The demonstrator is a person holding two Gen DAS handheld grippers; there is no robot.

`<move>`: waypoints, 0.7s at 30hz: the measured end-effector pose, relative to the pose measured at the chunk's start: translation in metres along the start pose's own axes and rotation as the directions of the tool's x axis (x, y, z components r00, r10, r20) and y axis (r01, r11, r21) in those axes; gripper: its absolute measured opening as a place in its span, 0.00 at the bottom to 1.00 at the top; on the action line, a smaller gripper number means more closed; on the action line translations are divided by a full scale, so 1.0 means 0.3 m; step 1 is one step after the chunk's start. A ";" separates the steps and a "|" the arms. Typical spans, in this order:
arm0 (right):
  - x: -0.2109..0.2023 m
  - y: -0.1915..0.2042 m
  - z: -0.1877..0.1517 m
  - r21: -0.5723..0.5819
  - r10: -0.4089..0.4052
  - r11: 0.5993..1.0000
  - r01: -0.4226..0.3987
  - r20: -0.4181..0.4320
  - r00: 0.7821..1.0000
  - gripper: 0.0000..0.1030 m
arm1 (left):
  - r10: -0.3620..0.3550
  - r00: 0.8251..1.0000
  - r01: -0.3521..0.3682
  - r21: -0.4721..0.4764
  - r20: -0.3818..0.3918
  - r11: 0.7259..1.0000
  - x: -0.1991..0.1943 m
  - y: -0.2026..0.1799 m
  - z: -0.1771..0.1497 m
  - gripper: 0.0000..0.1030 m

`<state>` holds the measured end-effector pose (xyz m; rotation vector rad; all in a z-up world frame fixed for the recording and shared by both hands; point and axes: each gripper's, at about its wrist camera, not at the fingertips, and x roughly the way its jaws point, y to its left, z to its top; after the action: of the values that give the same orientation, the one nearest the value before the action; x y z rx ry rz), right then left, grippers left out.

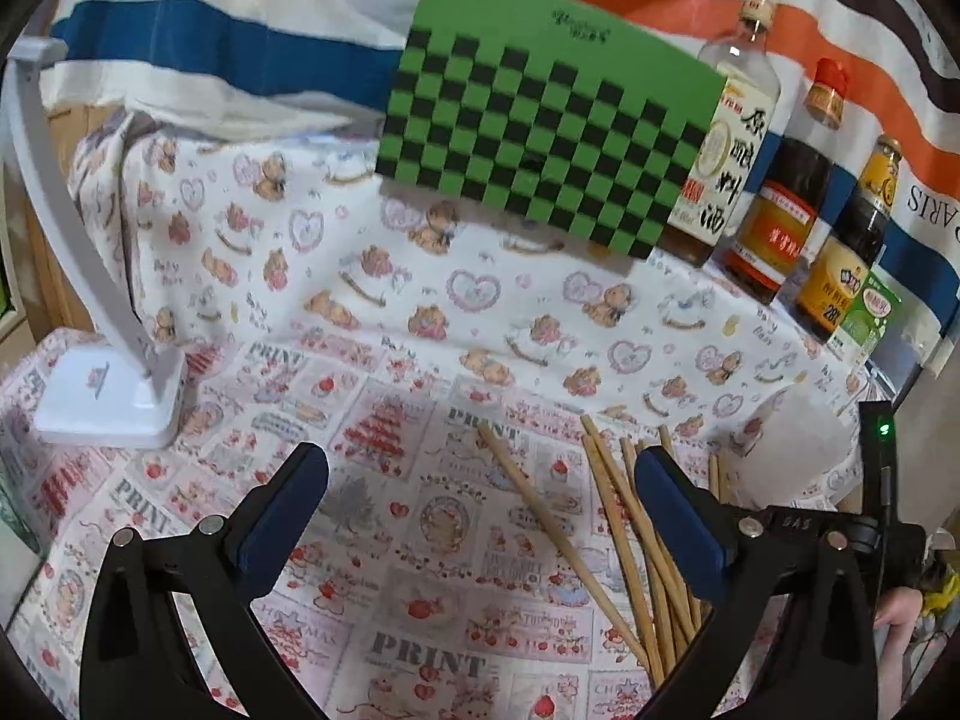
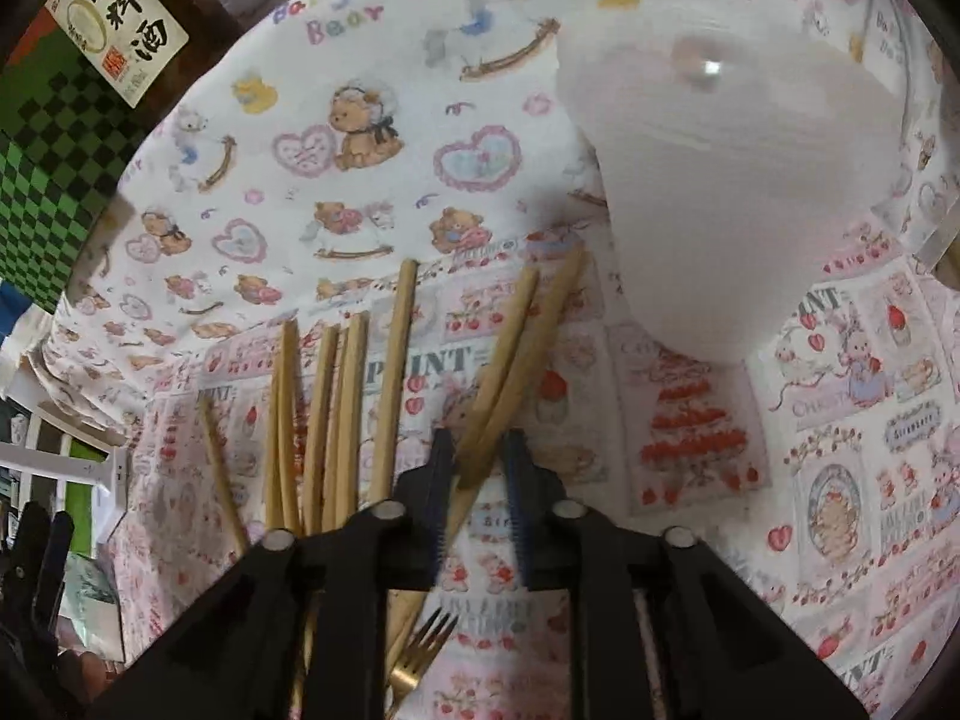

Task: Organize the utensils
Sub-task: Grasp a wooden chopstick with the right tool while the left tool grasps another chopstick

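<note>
Right claw (image 2: 477,450) angles low over chopsticks (image 2: 510,354); left claw (image 1: 480,480) hovers spread.

Surface: table covered by a printed tablecloth (image 1: 372,312), teddy-bear pattern at the back, "PRINT" panels in front. On it: white lamp base (image 1: 111,399) at left; green-and-black checkered board (image 1: 540,120) propped at the back; three sauce bottles (image 1: 780,222) in a row beside the board, a small green carton (image 1: 870,318) next to them. Wooden chopsticks (image 2: 336,408) lie scattered in front, one chopstick (image 1: 540,522) apart from the bunch. A white cup (image 2: 720,180) stands just beside them. Gold fork (image 2: 420,654) lies near the chopsticks.
</note>
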<state>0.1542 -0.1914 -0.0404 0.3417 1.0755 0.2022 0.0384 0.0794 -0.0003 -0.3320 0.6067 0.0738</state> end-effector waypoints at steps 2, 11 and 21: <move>-0.024 -0.024 -0.003 0.018 0.036 0.999 -0.036 -0.007 0.999 0.06 | -0.001 1.000 0.001 0.002 -0.019 1.000 0.017 0.002 -0.004 0.98; -0.331 -0.018 -0.116 -0.184 0.129 0.980 -0.073 0.312 0.941 0.06 | -0.022 0.991 0.030 0.062 -0.130 0.998 0.092 -0.028 -0.026 0.61; -0.456 -0.051 -0.114 -0.183 0.166 0.980 -0.083 0.504 0.848 0.06 | 0.190 0.936 -0.123 0.229 -0.296 0.965 0.281 -0.245 0.046 0.38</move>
<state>0.0603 -0.2440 0.0520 0.3024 0.4973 0.2900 0.1272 0.0120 -0.0167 -0.0898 0.9520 0.1115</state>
